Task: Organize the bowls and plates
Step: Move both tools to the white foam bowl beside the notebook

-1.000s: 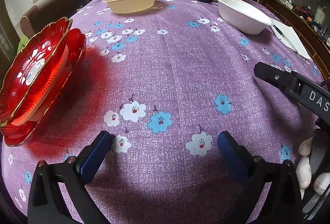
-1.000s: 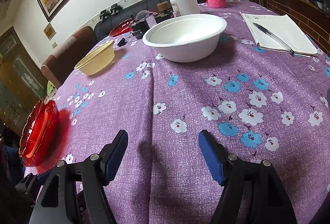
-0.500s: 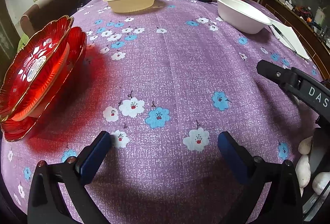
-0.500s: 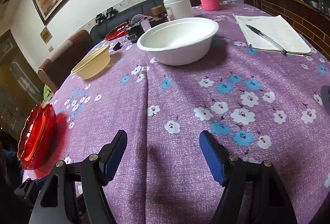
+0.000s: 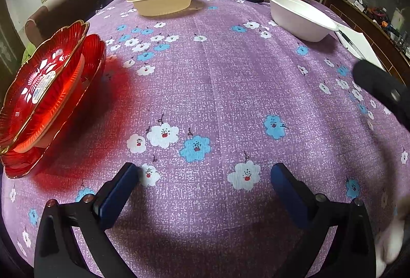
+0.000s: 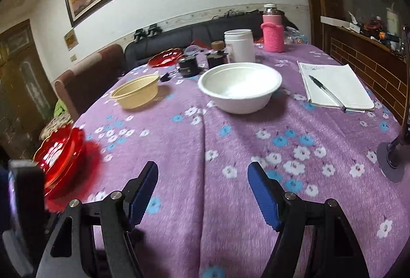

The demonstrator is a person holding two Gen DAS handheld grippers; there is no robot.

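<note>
Overhead, my right gripper [image 6: 202,191] gapes empty above the floral tablecloth [image 6: 256,139] | left gripper [image 5: 205,183] likewise wide, holding nothing | white bowl [image 6: 239,87] straight ahead, beige bowl [image 6: 135,95] beyond left, stacked red plates [image 5: 43,96] at near edge | risk: a clumsy reach could clip the tilted stack off the edge.

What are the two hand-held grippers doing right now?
Left hand-held gripper: open, holding nothing.
Right hand-held gripper: open, holding nothing.
</note>
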